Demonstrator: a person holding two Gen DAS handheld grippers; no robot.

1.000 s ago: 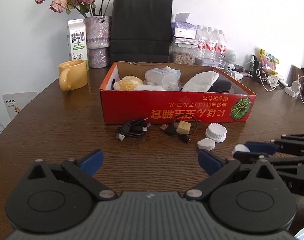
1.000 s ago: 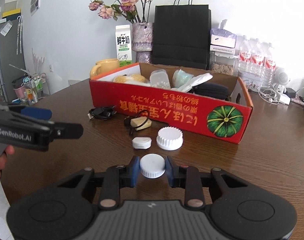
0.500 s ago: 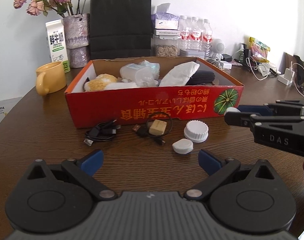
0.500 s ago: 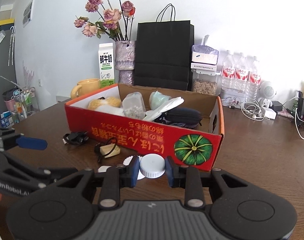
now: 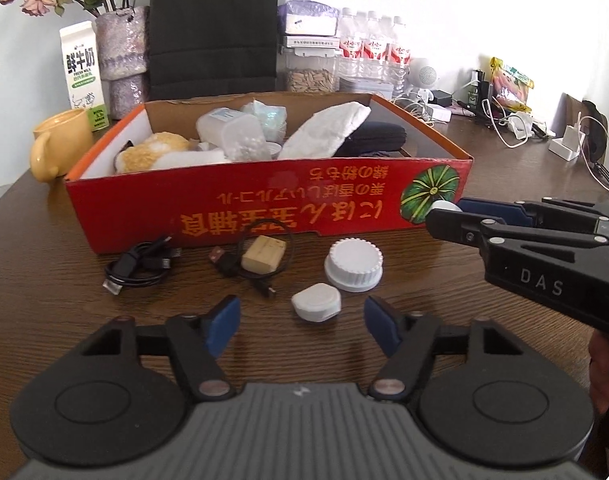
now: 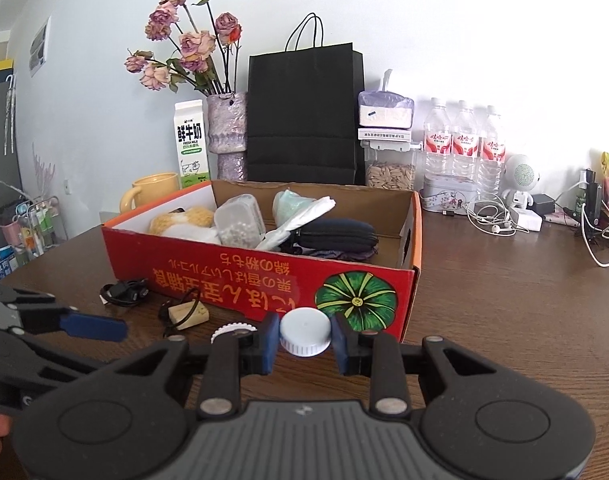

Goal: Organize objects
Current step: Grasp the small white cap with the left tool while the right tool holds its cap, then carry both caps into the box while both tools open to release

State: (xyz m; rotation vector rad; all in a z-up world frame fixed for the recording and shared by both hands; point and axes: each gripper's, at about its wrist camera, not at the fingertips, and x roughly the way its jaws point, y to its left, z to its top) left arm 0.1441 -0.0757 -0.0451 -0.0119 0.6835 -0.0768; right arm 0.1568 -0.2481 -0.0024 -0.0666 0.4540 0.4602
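Note:
A red cardboard box (image 5: 264, 208) with several items inside stands mid-table. In front of it lie a small white oval case (image 5: 316, 302), a large ribbed white lid (image 5: 352, 266), a beige block (image 5: 263, 258) ringed by a cable, and a coiled black cable (image 5: 138, 270). My left gripper (image 5: 300, 328) hovers just short of the oval case. Its jaws are closing, and the case sits ahead of the blue pads (image 5: 220, 330), untouched. My right gripper (image 6: 304, 342) is shut on a round white cap (image 6: 304, 330) near the box's front right corner (image 6: 408, 300).
A yellow mug (image 5: 58, 148), a milk carton (image 5: 82, 70), a vase of dried flowers (image 5: 122, 52) and a black paper bag (image 5: 214, 24) stand behind the box. Water bottles (image 6: 462, 144), chargers and tangled cables (image 6: 492, 218) crowd the back right.
My left gripper came closer to the loose items and its jaws narrowed. My right gripper carried the cap up off the table toward the box's right front corner.

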